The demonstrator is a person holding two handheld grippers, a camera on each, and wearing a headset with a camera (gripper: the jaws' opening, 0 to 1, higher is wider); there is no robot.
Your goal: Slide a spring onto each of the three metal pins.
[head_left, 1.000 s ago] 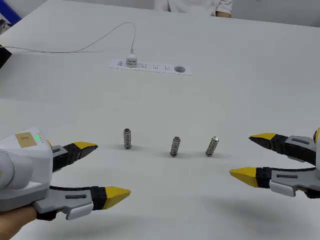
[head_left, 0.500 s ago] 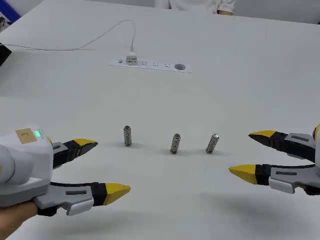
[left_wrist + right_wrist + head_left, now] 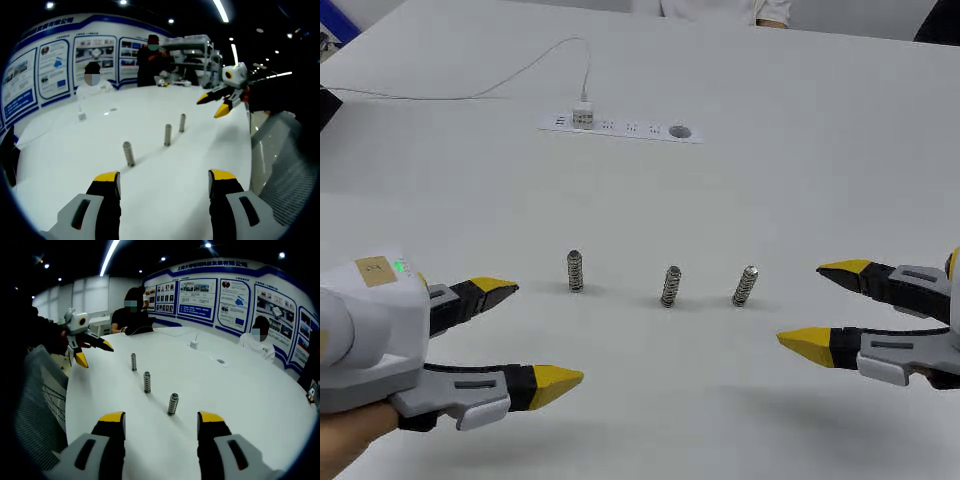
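Three metal pins stand in a row on the white table, each with a spring around it: the left spring (image 3: pixel 575 271), the middle spring (image 3: pixel 670 287) and the right spring (image 3: pixel 745 286), which leans a little. In the left gripper view the nearest spring (image 3: pixel 129 153) stands ahead of the jaws; in the right gripper view the nearest spring (image 3: pixel 173 404) does the same. My left gripper (image 3: pixel 533 333) (image 3: pixel 164 182) is open and empty at the lower left. My right gripper (image 3: pixel 813 305) (image 3: pixel 161 422) is open and empty at the right.
A white power strip (image 3: pixel 620 131) with a plugged-in charger and cable lies farther back on the table. People sit or stand at the table's far side (image 3: pixel 131 310). A mesh chair back (image 3: pixel 280 150) stands by the table edge.
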